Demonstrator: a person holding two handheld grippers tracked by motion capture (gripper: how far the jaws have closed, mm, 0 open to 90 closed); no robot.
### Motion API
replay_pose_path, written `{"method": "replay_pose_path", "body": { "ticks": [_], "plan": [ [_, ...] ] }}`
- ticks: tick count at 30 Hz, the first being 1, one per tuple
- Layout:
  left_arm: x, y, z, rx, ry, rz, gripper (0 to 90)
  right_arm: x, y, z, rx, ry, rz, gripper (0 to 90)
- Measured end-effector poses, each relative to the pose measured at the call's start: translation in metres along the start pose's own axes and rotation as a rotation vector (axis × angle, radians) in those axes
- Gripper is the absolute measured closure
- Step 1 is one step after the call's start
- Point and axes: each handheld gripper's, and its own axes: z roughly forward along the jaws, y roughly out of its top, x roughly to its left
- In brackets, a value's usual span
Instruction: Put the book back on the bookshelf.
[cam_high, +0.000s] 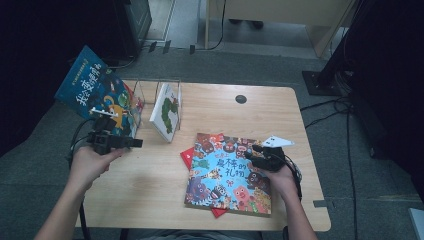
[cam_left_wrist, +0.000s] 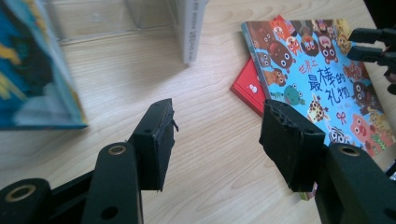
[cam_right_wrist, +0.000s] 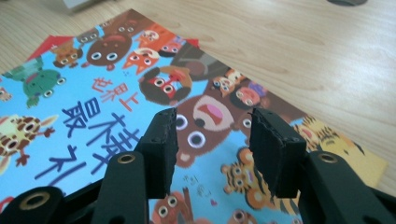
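A glossy, rectangular animal picture book (cam_high: 229, 172) is laid flat on the wooden table (cam_high: 150, 175), its long axis running toward the person. Over its right edge the right gripper (cam_high: 255, 155) is held part open and empty; left of it, the left gripper (cam_high: 135, 143) is likewise parted and empty.

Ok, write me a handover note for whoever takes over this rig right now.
Left gripper: open, empty, over bare wooden table just in front of the clear plastic book rack.
Right gripper: open, empty, over the colourful animal-cover picture book.
That book lies flat on a red book.
Done: a blue picture book leans at the rack's left end, a white book with a green picture stands in it.
Left: likely racking the two flat books; neither is gripped yet.
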Motion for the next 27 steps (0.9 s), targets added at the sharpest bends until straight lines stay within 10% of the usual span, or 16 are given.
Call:
{"method": "replay_pose_path", "body": {
  "ticks": [16, 27],
  "plan": [
    [-0.022, 0.003, 0.059, 0.073, -0.046, 0.113, 66.0, -0.004, -0.019, -0.016, -0.007, -0.043, 0.017, 54.1],
    [-0.031, 0.0, 0.086, 0.023, -0.1, 0.178, 90.0, -0.007, -0.032, -0.026, 0.012, -0.08, 0.033, 67.4]
  ]
}}
